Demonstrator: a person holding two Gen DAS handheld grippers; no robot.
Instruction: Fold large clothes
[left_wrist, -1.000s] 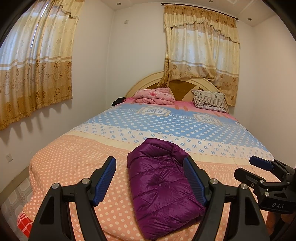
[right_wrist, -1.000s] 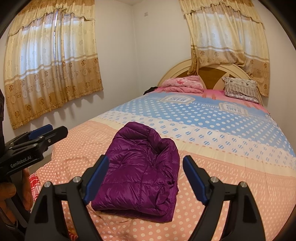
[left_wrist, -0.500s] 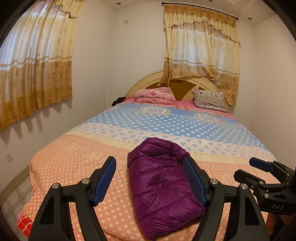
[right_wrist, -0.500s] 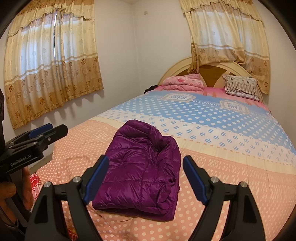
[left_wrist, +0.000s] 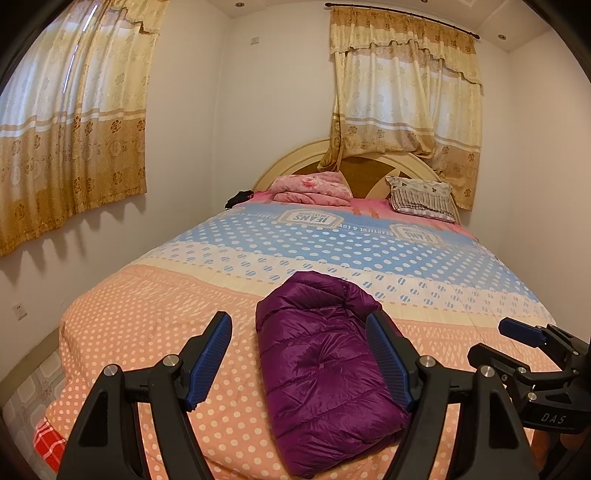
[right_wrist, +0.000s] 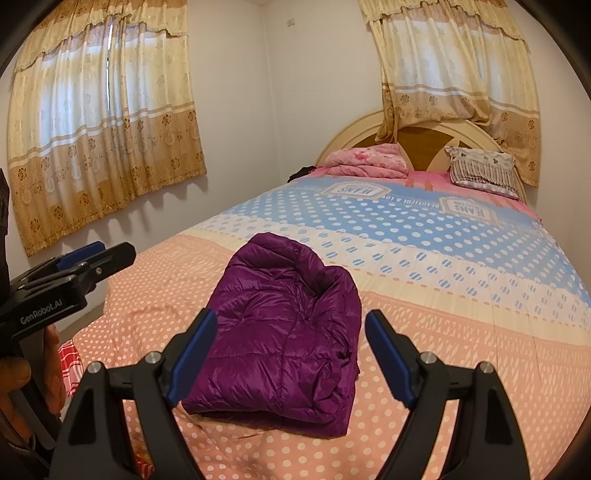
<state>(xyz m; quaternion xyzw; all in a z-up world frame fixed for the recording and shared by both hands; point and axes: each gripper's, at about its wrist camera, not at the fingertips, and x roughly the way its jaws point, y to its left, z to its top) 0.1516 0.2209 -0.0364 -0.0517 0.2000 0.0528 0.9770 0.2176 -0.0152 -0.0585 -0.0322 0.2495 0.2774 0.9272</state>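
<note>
Two grippers are in your hands, both with jaws spread wide and nothing between the pads. Your left gripper (left_wrist: 299, 354) hangs over the near left part of the bed (left_wrist: 147, 321), above bare peach dotted cover; to its left the bed's edge drops toward the wall, with only a narrow strip of tiled floor (left_wrist: 26, 391) there and a red checked cloth (left_wrist: 48, 439) hanging at the near corner. A curtain (left_wrist: 70, 122) covers that side wall.

Moving right, the folded purple puffer jacket (left_wrist: 325, 365) lies on the peach band near the foot edge, its rounded hood end pointing toward the headboard (left_wrist: 369, 170). In the left wrist view your left gripper's right finger overlaps the jacket's right side; whether it touches you cannot tell. From the right wrist view the jacket (right_wrist: 280, 332) sits ahead of the right gripper (right_wrist: 291, 354), its near fold close to the bed's foot edge.

Farther right, your right gripper (left_wrist: 524, 336) shows at the frame's edge, over open cover. Beyond the jacket the blue and white dotted bands are clear up to a pink bundle (left_wrist: 314, 188) and a striped pillow (left_wrist: 421, 199) by the headboard.
</note>
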